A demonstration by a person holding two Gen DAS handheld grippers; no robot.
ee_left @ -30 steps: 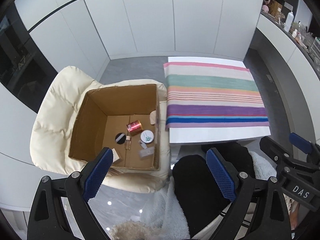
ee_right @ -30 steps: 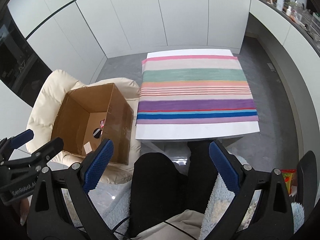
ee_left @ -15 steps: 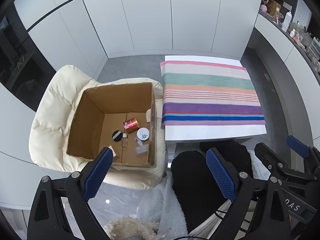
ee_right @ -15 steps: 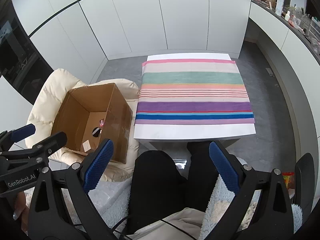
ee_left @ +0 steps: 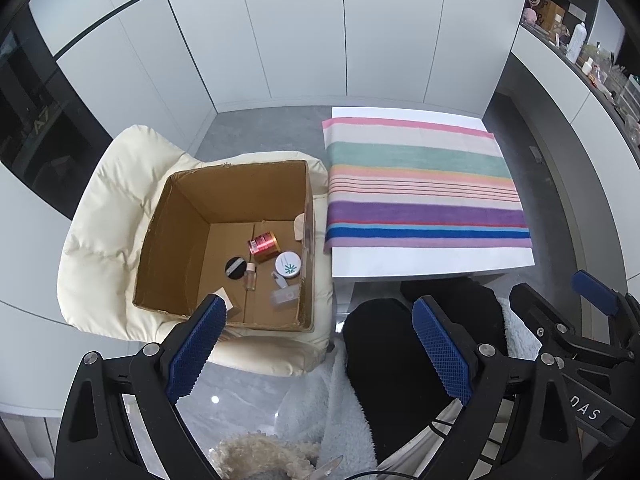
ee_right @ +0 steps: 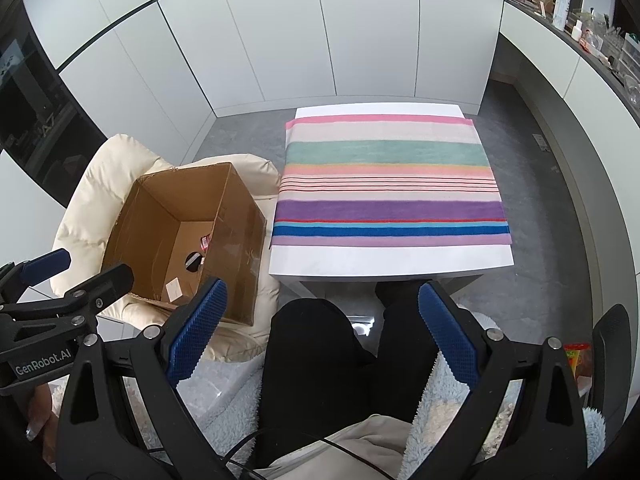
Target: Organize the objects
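Left hand-held gripper [ee_left: 316, 344] above knees, wide apart, empty, right hand-held gripper [ee_right: 320, 336] likewise

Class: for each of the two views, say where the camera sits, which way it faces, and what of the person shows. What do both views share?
Left wrist: on the left tongs, looking down into the box; legs show.
Right wrist: on the right tongs, facing the striped cloth; legs show.
Shared: box, cloth, chair, and each other's tongs.
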